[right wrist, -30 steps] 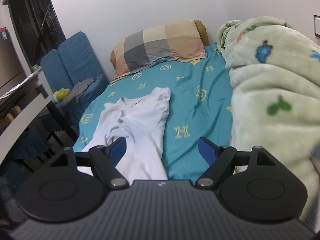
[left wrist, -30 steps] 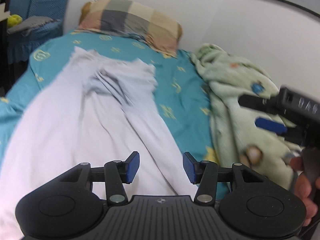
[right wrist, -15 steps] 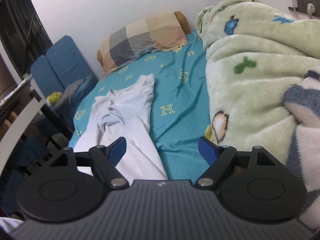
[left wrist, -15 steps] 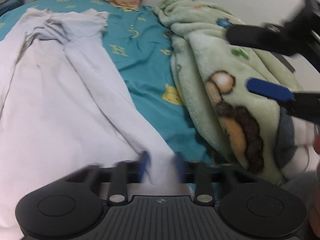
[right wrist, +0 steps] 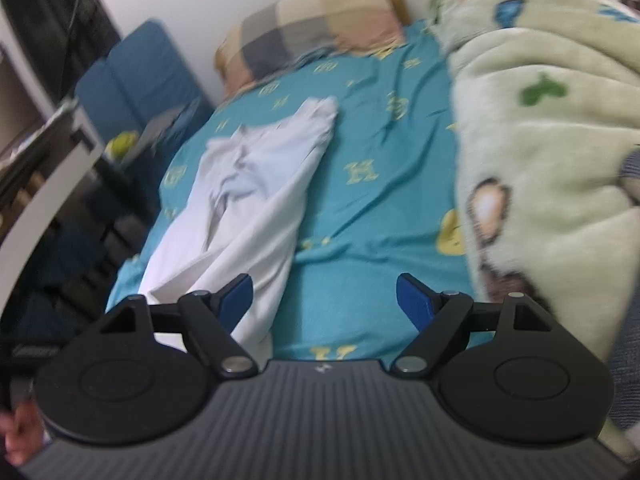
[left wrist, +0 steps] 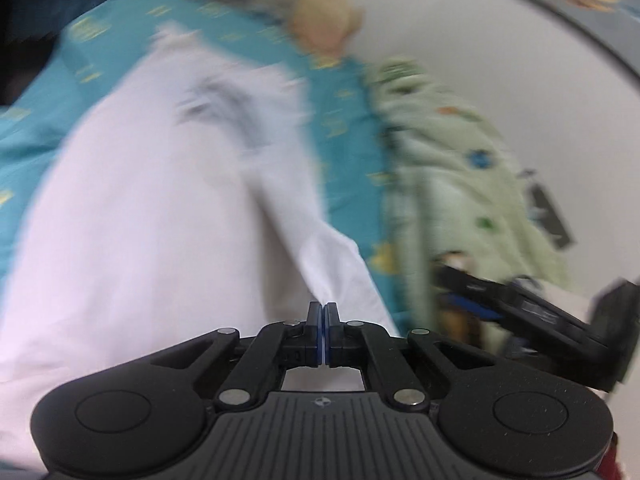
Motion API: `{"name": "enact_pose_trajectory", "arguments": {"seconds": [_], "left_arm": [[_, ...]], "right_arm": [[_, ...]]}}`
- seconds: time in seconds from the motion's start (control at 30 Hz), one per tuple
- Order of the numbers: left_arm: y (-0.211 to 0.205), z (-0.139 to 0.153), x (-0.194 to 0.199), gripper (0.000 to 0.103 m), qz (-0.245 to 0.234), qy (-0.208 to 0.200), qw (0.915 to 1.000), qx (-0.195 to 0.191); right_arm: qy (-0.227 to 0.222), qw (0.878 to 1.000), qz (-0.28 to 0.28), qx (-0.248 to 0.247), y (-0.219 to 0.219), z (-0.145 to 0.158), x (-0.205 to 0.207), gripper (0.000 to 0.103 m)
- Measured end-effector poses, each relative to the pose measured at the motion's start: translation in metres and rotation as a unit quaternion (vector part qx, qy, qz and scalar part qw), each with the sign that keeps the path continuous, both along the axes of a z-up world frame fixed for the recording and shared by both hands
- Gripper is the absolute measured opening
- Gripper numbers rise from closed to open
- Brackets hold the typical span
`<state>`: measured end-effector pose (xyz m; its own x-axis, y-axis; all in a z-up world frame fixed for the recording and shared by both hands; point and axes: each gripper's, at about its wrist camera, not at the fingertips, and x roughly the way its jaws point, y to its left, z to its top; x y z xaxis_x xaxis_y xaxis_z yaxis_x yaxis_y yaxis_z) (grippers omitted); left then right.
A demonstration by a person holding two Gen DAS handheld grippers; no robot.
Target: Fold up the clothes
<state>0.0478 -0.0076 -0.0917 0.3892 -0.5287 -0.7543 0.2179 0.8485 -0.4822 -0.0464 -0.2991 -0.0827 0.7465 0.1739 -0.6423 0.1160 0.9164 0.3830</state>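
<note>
— On the teal bed sheet (right wrist: 372, 200) we have the white garment (right wrist: 248, 196) lying lengthwise, its collar end toward the checked pillow (right wrist: 316, 32) and the near hem at our edge of the bed. Where do we stand with the grip?

— Our left gripper (left wrist: 322, 312) has its blue pads pressed together on a corner of that near hem; a taut ridge of cloth runs up from the pinch, so we judge the fabric is truly caught. Our right gripper (right wrist: 324, 300) hangs spread wide over the sheet, holding nothing, with its left finger just over the garment's near right edge.

— How will the cloth behave for us?

— Thin, light and limp, we think. It will sag and drag on the sheet, and it could slip from a shallow bite, so we should take a good depth of hem.

— And the second hold?

— We would take the hem's other corner with the right gripper, so both corners can lift evenly. We should keep clear of the green fleece blanket (right wrist: 540, 140) heaped just beside us on the right
</note>
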Motion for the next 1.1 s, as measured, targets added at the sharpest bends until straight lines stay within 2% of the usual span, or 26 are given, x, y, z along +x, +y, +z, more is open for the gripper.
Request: {"name": "enact_pose_trajectory", "arguments": {"seconds": [0.07, 0.13, 0.17, 0.27, 0.4, 0.6, 0.7, 0.73, 0.77, 0.8, 0.83, 0.87, 0.93, 0.97, 1.03, 1.1], "left_arm": [[0.023, -0.021, 0.016, 0.001, 0.032, 0.045, 0.9984, 0.011], [0.041, -0.041, 0.028, 0.001, 0.071, 0.098, 0.9924, -0.022], [0.045, -0.046, 0.031, 0.001, 0.082, 0.112, 0.9896, -0.04], [0.042, -0.044, 0.036, 0.001, 0.081, 0.1, 0.9906, -0.045], [0.039, -0.043, 0.034, 0.001, 0.075, 0.087, 0.9921, -0.051], [0.046, -0.042, 0.027, 0.001, 0.083, 0.076, 0.9908, -0.075], [0.05, -0.04, 0.025, 0.001, 0.082, 0.069, 0.9904, -0.088], [0.052, -0.038, 0.023, 0.001, 0.082, 0.066, 0.9899, -0.095], [0.054, -0.037, 0.022, 0.001, 0.084, 0.063, 0.9891, -0.104], [0.057, -0.035, 0.021, 0.002, 0.085, 0.061, 0.9881, -0.113], [0.059, -0.034, 0.02, 0.004, 0.084, 0.058, 0.9873, -0.121], [0.06, -0.033, 0.02, 0.004, 0.084, 0.056, 0.9864, -0.129], [0.062, -0.031, 0.018, 0.006, 0.08, 0.052, 0.9857, -0.14], [0.062, -0.03, 0.017, 0.006, 0.077, 0.049, 0.9855, -0.143], [0.06, -0.029, 0.017, 0.007, 0.072, 0.045, 0.9852, -0.149], [0.06, -0.028, 0.017, 0.007, 0.069, 0.041, 0.9848, -0.154]], "right_arm": [[0.01, 1.0, 0.024, -0.001, 0.009, -0.003, 0.003, 0.08], [0.022, 0.998, 0.05, 0.007, 0.017, -0.006, 0.006, 0.08], [0.028, 0.998, 0.063, 0.014, 0.019, -0.007, 0.007, 0.08], [0.04, 0.993, 0.108, 0.04, 0.029, -0.012, 0.009, 0.08], [0.037, 0.983, 0.175, 0.047, 0.053, -0.014, 0.012, 0.08], [0.045, 0.976, 0.213, 0.029, 0.092, -0.025, 0.028, 0.08], [0.05, 0.975, 0.216, -0.011, 0.107, -0.031, 0.029, 0.079], [0.045, 0.974, 0.219, -0.04, 0.113, -0.032, 0.026, 0.073], [0.044, 0.971, 0.223, -0.073, 0.119, -0.03, 0.023, 0.055], [0.044, 0.967, 0.226, -0.107, 0.125, -0.029, 0.019, 0.031], [0.051, 0.963, 0.224, -0.142, 0.128, -0.027, 0.015, 0.018], [0.053, 0.958, 0.22, -0.175, 0.131, -0.023, 0.009, 0.005], [0.029, 0.945, 0.231, -0.229, 0.136, -0.008, -0.008, 0.005], [0.01, 0.932, 0.247, -0.265, 0.143, 0.001, -0.021, 0.005], [-0.03, 0.898, 0.278, -0.339, 0.157, 0.019, -0.048, 0.005], [-0.058, 0.844, 0.33, -0.419, 0.178, 0.025, -0.078, 0.005]]}}
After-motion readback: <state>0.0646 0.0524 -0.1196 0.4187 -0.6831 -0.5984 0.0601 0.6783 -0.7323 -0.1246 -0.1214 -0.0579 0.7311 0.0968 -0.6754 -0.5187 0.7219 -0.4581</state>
